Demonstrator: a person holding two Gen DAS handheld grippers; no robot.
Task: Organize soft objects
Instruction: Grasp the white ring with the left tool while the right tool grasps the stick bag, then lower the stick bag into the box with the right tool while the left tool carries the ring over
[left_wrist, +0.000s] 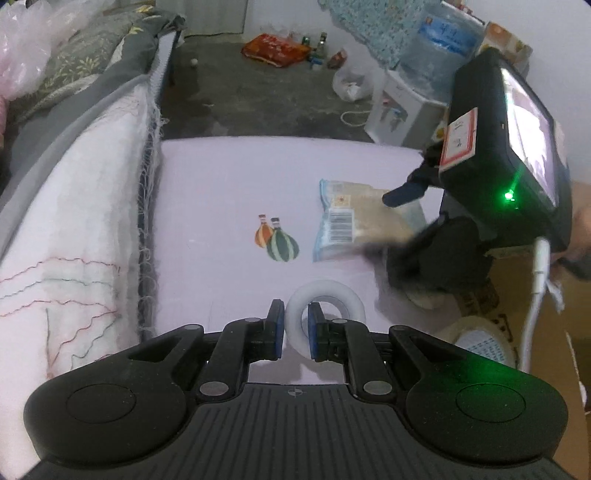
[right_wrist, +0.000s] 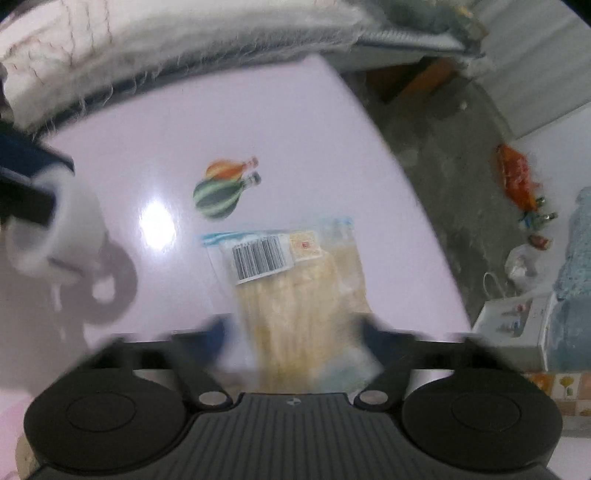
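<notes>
The left gripper is clamped on the rim of a white soft ring, lifted just above the glossy pale-lilac table. The right gripper straddles a clear plastic packet of pale yellow strips lying on the table, its blurred jaws apart beside it

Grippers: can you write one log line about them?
left gripper: shut on white ring | right gripper: around snack packet, grip unclear

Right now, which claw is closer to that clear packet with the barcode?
Right. The right claw straddles the near end of the barcode packet. The left claw sits off to one side, gripping the white ring.
</notes>
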